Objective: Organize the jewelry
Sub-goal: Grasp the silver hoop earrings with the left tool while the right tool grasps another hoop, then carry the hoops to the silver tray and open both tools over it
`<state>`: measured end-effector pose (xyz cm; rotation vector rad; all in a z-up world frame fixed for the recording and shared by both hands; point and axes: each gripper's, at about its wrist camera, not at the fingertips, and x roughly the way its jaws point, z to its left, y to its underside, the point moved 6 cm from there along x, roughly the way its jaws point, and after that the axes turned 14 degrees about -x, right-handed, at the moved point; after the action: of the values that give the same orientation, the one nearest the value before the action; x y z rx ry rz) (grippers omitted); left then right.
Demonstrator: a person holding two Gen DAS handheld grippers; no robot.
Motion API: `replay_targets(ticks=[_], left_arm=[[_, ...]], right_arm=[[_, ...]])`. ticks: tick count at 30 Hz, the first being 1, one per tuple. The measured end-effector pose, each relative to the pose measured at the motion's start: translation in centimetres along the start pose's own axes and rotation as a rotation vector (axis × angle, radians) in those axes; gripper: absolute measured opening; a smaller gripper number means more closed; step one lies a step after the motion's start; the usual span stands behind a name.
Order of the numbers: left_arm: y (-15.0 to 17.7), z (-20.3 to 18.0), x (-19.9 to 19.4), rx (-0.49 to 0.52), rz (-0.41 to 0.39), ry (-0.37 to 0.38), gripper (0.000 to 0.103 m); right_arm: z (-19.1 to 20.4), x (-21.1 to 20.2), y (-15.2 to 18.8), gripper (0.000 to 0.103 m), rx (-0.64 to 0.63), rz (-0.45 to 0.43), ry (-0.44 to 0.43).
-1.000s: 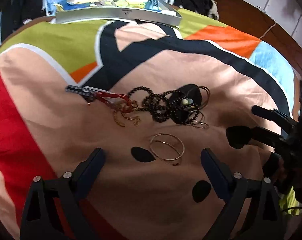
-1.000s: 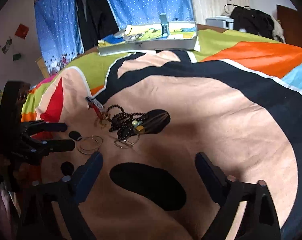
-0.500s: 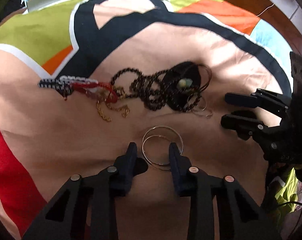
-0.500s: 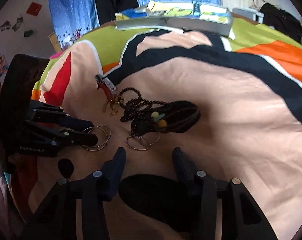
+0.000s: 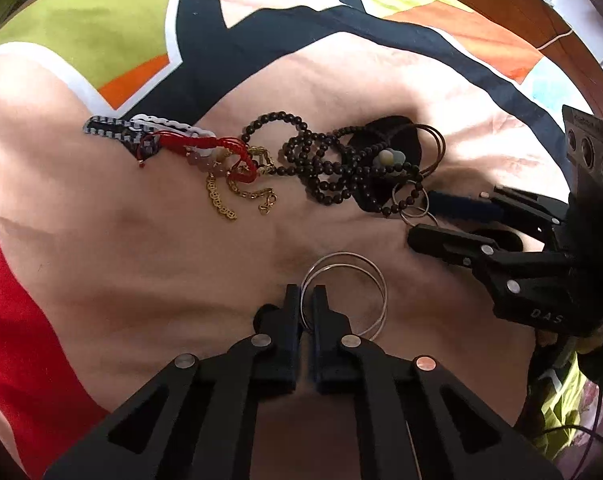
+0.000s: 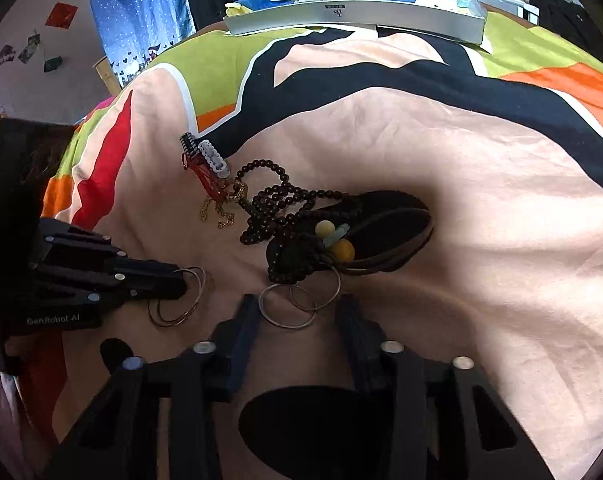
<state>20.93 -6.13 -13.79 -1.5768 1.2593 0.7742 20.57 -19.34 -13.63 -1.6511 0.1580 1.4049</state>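
Left gripper [image 5: 307,300]: jaws nearly together, pinching the near-left rim of the thin silver bangles [image 5: 353,276]; the rest of the hoops lie flat on the bedspread [image 5: 121,260] toward 1 o'clock of the tips. Right wrist view confirms it: the wire runs between the fingertips.

Right gripper [image 6: 297,312]: jaws at a moderate gap, holding nothing, tips on the fabric either side of the small linked silver rings [image 6: 287,308]. The rings sit between the tips, slightly ahead; I can't tell whether they touch.

Directly at 12 o'clock of the right jaws, touching the rings: black bead strand [image 6: 277,208] piled with yellow and pale blue beads [image 6: 335,238] and brown hoop bangles [image 6: 405,248]. That tangle overlaps the ring chain's far end.

At 11 o'clock of it: gold chain [image 5: 225,196], red cord bracelet [image 5: 205,148], grey and white link bracelets [image 5: 117,130].

Far edge of the bed, 12 o'clock: grey tray [image 6: 353,16] with papers.
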Motion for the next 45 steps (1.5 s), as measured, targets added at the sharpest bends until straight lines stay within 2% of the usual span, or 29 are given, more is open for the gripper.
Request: replay_targets(ticks=[8, 14, 19, 24, 32, 39, 41, 45], left_arm=[[0.6, -0.5, -1.3, -0.034, -0.06, -0.016, 0.002], [1.2, -1.1, -2.7, -0.029, -0.111, -0.023, 0.002], [0.7, -1.6, -3.7, -0.039, -0.147, -0.008, 0.002], [-1.0, -2.1, -5.4, -0.035, -0.201, 0.004, 0.002], [-7.1, -2.2, -8.9, -0.056, -0.296, 0.01, 0.002], [-16.3, -2.4, -12.5, -0.065, -0.438, 0.007, 0.002], [-19.4, -2.2, -13.3, -0.07, -0.491, -0.001, 0.002], [-25.2, -0.3, -13.7, -0.142, -0.542, -0.006, 0.002]], right_arm=[[0.6, -0.8, 0.8, 0.029, 0.034, -0.018, 0.0], [1.6, -3.5, 1.5, 0.029, 0.005, -0.066, 0.063], [2.3, -5.5, 0.4, 0.029, -0.026, -0.122, 0.101], [2.6, -6.8, -1.5, 0.029, -0.05, -0.184, 0.126], [0.9, -8.6, -8.1, 0.029, -0.084, -0.318, 0.16], [-3.4, -10.1, -16.7, 0.029, -0.13, -0.446, 0.208], [-5.1, -9.9, -19.4, 0.029, -0.136, -0.46, 0.215], [-7.7, -8.1, -24.0, 0.029, -0.147, -0.473, 0.237]])
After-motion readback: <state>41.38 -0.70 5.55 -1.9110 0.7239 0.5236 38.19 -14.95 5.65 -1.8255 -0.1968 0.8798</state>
